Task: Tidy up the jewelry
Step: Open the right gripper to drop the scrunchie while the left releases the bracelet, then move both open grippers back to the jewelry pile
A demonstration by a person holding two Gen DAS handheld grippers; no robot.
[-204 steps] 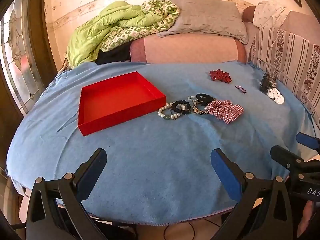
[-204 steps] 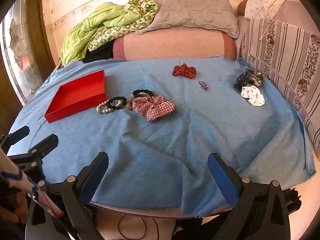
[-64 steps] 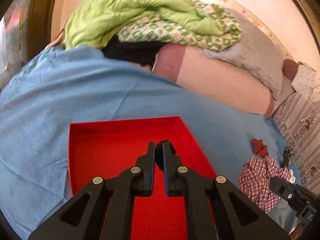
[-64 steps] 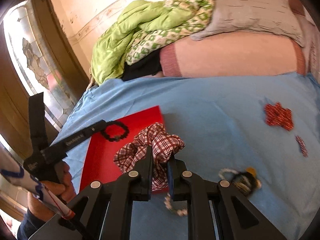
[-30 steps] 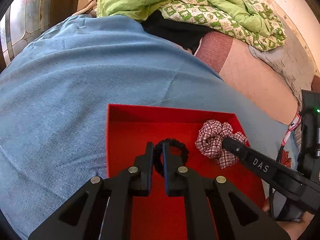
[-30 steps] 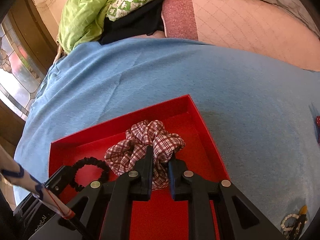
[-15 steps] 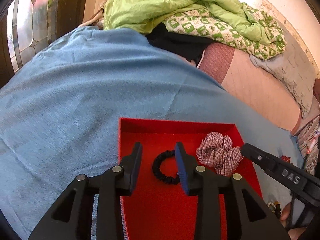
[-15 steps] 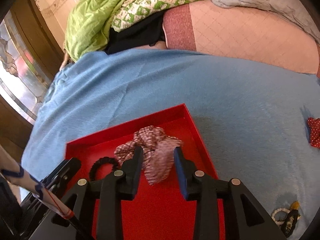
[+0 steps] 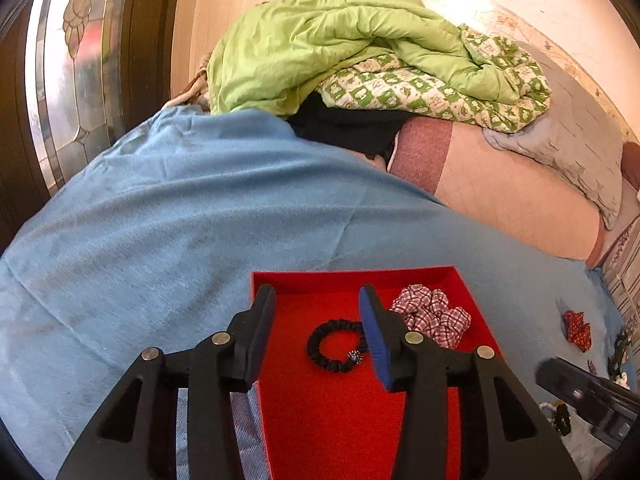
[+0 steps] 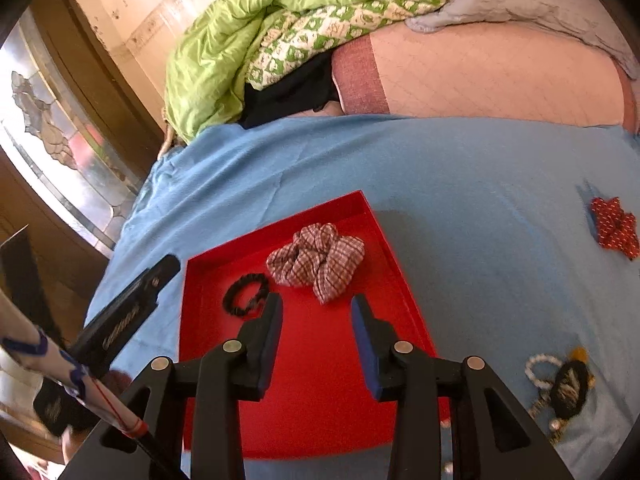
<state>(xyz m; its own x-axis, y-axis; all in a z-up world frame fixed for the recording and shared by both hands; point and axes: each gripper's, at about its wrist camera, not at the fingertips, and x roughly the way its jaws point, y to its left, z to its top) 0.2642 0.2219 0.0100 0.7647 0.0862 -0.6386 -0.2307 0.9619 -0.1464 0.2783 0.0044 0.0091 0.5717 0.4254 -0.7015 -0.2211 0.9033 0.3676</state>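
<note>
Red tray (image 10: 404,280) sits on the blue cloth (image 9: 180,220) toward its left edge. Black hair tie (image 9: 334,346) and plaid scrunchie (image 10: 316,258) lie loose inside the tray near its far edge, side by side. Left gripper (image 9: 318,334) jaws opening, nothing between them, above the tie. Right gripper (image 10: 316,336) jaws opening, empty, just short of the scrunchie. Bead bracelets (image 10: 560,384) on cloth right of tray; red bow (image 10: 614,226) farther off.

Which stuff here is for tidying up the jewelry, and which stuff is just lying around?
For the job:
red tray
plaid scrunchie in the tray
black hair tie in the tray
bracelet pile on the blue cloth
red spotted bow on the cloth
left tool and right tool, jaws opening, holding nothing

Just lying about:
green blanket
grey pillow
</note>
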